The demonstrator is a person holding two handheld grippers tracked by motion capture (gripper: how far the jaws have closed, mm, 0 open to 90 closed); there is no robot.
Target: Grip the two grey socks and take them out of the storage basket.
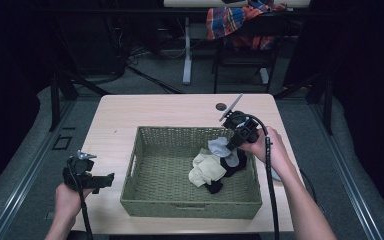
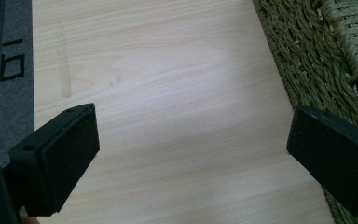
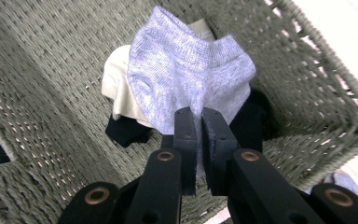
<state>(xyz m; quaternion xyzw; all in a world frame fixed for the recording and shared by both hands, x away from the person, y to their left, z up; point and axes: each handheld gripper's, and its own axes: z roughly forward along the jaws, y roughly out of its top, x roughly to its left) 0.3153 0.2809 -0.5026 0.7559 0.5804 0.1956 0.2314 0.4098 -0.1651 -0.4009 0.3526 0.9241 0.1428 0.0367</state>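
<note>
Right gripper [image 3: 198, 140] fingers are clamped together on the edge of a grey sock [image 3: 186, 74], held just above the sock pile [image 1: 212, 170] in the wicker basket [image 1: 150, 197]. Left gripper [image 2: 191, 154] fingers are wide apart, holding nothing, over bare table [image 2: 168, 84] beside the basket. Judged step: taking the sock out; next move needs a lift clear of the rim.

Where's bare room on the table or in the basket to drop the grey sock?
Bare patches: the left half of the basket floor, the table strip behind the basket, and the tabletop between the basket's left wall and the open left gripper. Crowded: the basket's right side, where cream socks and black socks pile under the right gripper pinching the grey sock.
</note>
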